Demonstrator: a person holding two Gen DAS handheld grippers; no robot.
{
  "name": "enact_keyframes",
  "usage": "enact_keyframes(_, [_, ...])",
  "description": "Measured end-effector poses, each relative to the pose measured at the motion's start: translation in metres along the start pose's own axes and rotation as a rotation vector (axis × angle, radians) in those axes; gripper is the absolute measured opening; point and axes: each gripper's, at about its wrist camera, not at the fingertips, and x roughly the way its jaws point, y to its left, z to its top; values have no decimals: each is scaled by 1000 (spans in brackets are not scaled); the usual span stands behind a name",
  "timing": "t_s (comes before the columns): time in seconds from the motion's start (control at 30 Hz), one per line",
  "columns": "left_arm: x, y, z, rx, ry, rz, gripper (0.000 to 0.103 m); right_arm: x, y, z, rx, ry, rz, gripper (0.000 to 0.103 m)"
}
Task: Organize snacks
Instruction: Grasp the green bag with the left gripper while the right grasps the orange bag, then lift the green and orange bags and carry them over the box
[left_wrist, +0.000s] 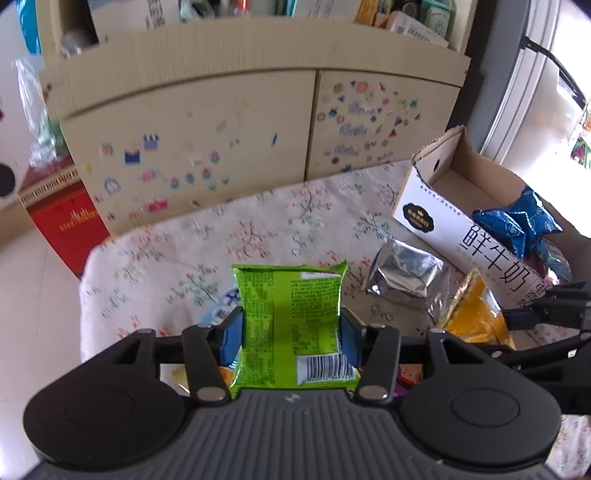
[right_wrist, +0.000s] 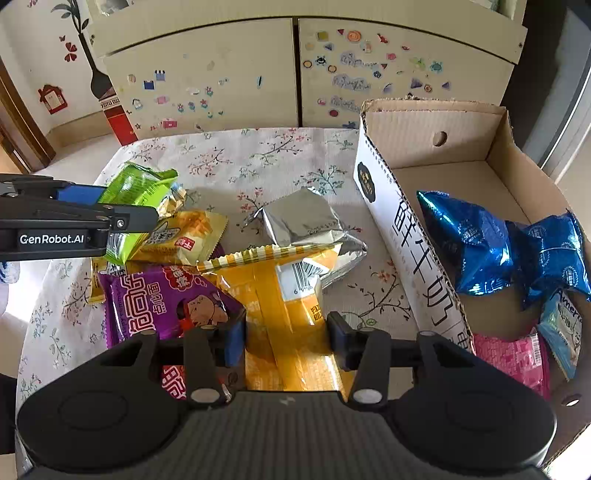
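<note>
My left gripper (left_wrist: 291, 325) is shut on a green snack packet (left_wrist: 288, 306), blue pads pressing both of its sides, and holds it above the floral tablecloth (left_wrist: 207, 254). The right wrist view shows that gripper (right_wrist: 122, 203) at the left with the green packet (right_wrist: 140, 184) raised over the snack pile. My right gripper (right_wrist: 286, 339) is shut on a long yellow packet (right_wrist: 280, 295), whose far end rests against a silver packet (right_wrist: 306, 221). An open cardboard box (right_wrist: 436, 122) stands at the right, holding two blue packets (right_wrist: 472, 240) and a pink one (right_wrist: 509, 354).
A purple packet (right_wrist: 162, 295) and a small yellow packet (right_wrist: 188, 236) lie in the pile at the left on the tablecloth (right_wrist: 240, 158). Behind the table stands a cream cabinet (right_wrist: 221, 74) covered in stickers. A red box (left_wrist: 66, 221) sits on the floor.
</note>
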Motion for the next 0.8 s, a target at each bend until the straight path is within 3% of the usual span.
enact_keyframes(0.8, [-22,-6,8,11,-106,62,52,-19,-1,6,33,-85,42,49])
